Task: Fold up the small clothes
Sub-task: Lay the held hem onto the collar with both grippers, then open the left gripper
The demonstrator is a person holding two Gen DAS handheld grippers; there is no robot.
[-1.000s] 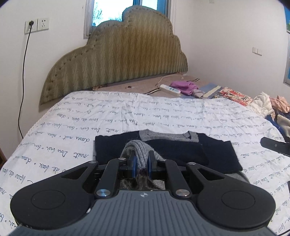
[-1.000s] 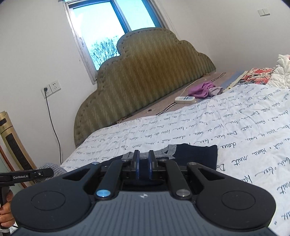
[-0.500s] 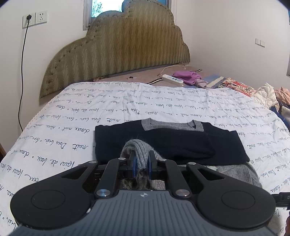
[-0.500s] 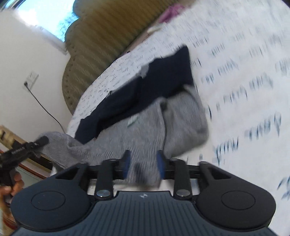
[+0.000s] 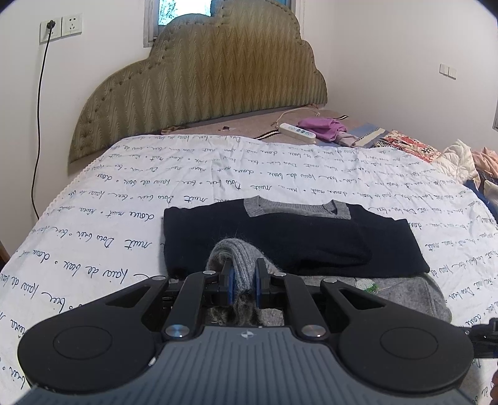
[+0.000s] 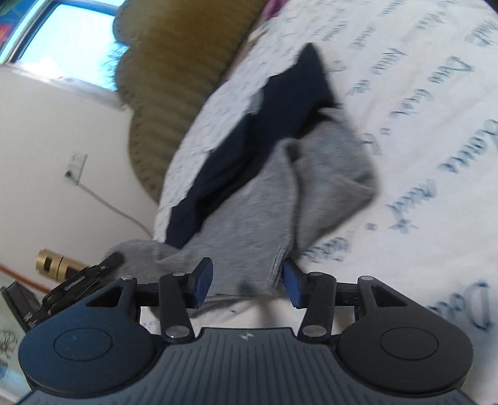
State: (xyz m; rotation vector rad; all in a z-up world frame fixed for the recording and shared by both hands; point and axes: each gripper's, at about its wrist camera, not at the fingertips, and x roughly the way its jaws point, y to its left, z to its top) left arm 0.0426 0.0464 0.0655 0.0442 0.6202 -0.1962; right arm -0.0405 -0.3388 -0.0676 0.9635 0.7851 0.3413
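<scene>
**Grey knit pinched on a script-printed sheet**

The bedsheet [image 5: 218, 174] is white cotton printed with rows of dark blue cursive script; the words "Dou bui" and "nuit" can be made out, the rest is too loopy to read surely. In the right wrist view the same lettering is smeared by blur.

The left gripper [image 5: 243, 280] has its blue-padded fingers [image 5: 229, 282] drawn narrow, clamped on a bunched ridge of the sweater [image 5: 311, 240], whose ribbed grey knit humps up between them. The garment lies flat in the middle of the bed just ahead: a navy upper part with a grey ribbed neckband, folded into a rough rectangle, and a fuzzy grey lower part spreading to the right, carrying a small green and white mark too small to read.

The right gripper [image 6: 247, 285] stands wide, its blue pads [image 6: 204, 280] well apart, with the grey hem of the sweater [image 6: 249, 215] lying between them; whether the fabric touches either pad cannot be told.

Behind the bed rises a scalloped headboard [image 5: 202, 81] in olive chevron-woven cloth, studded along its edge. A white wall socket [image 5: 60, 26] holds a black plug and cord. A white power strip [image 5: 297, 132] lies beside a crumpled purple cloth [image 5: 322, 127].
</scene>
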